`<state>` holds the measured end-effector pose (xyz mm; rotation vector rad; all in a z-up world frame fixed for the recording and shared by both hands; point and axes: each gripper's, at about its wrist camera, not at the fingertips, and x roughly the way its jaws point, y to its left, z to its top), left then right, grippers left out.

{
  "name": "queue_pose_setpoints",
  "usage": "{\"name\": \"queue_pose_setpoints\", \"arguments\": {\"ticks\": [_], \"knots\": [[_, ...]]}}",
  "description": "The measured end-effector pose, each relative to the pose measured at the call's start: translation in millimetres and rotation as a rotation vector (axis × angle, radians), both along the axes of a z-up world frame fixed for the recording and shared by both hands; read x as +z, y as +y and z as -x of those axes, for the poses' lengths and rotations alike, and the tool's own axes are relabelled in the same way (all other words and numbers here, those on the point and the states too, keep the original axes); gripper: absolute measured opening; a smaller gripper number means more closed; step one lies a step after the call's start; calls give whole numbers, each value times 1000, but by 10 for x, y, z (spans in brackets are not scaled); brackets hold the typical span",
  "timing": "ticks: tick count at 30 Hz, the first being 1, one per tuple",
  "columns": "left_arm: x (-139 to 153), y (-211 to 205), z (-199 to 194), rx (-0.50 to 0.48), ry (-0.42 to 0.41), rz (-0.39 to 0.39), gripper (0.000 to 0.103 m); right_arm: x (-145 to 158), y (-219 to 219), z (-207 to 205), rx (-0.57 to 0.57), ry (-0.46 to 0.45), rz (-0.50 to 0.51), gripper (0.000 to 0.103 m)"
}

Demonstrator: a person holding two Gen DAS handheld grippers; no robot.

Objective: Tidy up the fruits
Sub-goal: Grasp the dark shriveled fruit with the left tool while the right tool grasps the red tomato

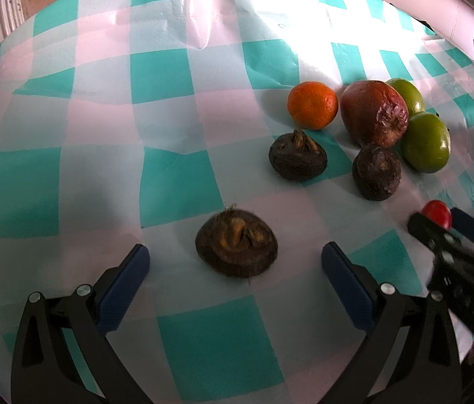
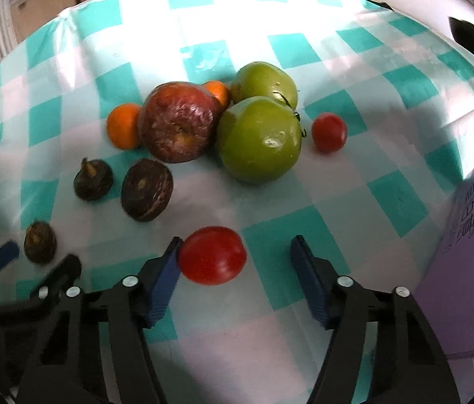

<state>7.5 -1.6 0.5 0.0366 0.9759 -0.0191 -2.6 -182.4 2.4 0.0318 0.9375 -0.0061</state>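
In the left wrist view my left gripper (image 1: 235, 257) is open, its blue pads either side of a dark water chestnut (image 1: 236, 243) on the checked cloth. Two more chestnuts (image 1: 297, 156) (image 1: 376, 176), an orange (image 1: 312, 105), a wrinkled red fruit (image 1: 374, 112) and two green fruits (image 1: 425, 141) lie beyond. In the right wrist view my right gripper (image 2: 237, 252) is open around a red tomato (image 2: 212, 255) that touches the left pad. A second tomato (image 2: 329, 132) lies past the green fruits (image 2: 258, 139).
The teal, pink and white checked tablecloth (image 1: 176, 107) covers the table. A purple box (image 2: 472, 235) stands at the right edge. A dark object (image 2: 472, 38) sits at the far right. The right gripper (image 1: 438, 225) shows in the left view.
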Motion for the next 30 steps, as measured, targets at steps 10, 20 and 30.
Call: {"name": "queue_pose_setpoints", "arguments": {"ticks": [10, 20, 30], "knots": [[28, -88, -647, -106, -13, 25, 85, 40, -62, 101, 21, 41, -58, 40], [9, -280, -928, -177, -28, 4, 86, 32, -117, -85, -30, 47, -74, 70], [163, -228, -829, -183, -38, 70, 42, 89, 21, 5, 18, 75, 2, 33]]}}
